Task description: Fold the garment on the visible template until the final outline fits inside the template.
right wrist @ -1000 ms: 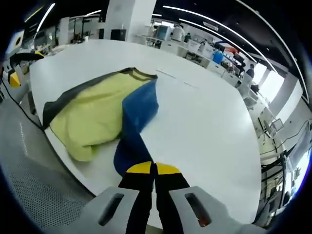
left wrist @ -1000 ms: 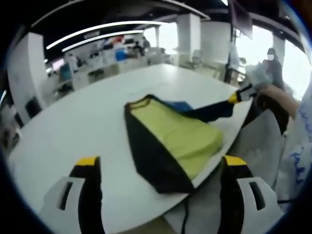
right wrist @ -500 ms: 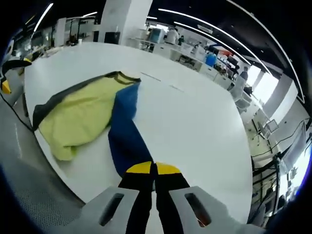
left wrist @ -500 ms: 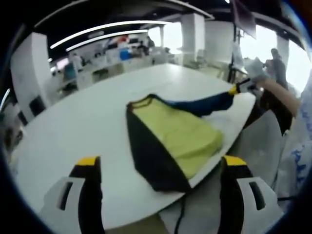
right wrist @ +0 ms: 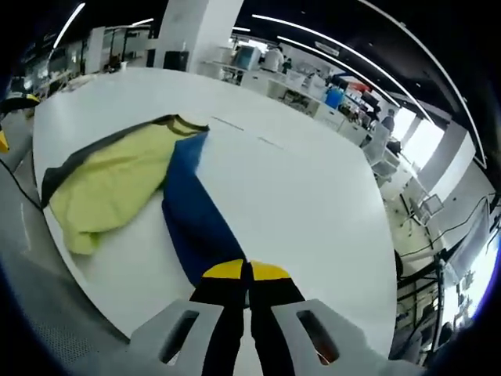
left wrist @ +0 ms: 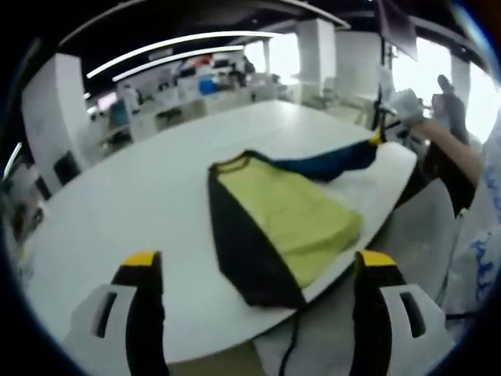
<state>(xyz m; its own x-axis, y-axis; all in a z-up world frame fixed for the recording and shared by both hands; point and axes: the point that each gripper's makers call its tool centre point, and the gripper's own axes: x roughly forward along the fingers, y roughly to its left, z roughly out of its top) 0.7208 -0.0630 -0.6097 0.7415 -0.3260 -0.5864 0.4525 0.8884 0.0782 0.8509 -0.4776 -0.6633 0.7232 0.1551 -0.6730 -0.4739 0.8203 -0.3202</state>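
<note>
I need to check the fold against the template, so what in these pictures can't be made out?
- Template: no clear outline on the white table in either view; faint marks in the right gripper view are too small.
- Blue sleeve end: hidden between the shut right tongs.
- Garment near edge: hangs past the table edge in the left gripper view.
- Left tongs: open, holding nothing.

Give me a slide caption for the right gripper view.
Right gripper shut on the garment's blue sleeve, stretched over the white table.

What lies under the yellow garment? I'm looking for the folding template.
Only the white table shows around the garment. No template outline is visible; anything beneath the cloth is covered.
</note>
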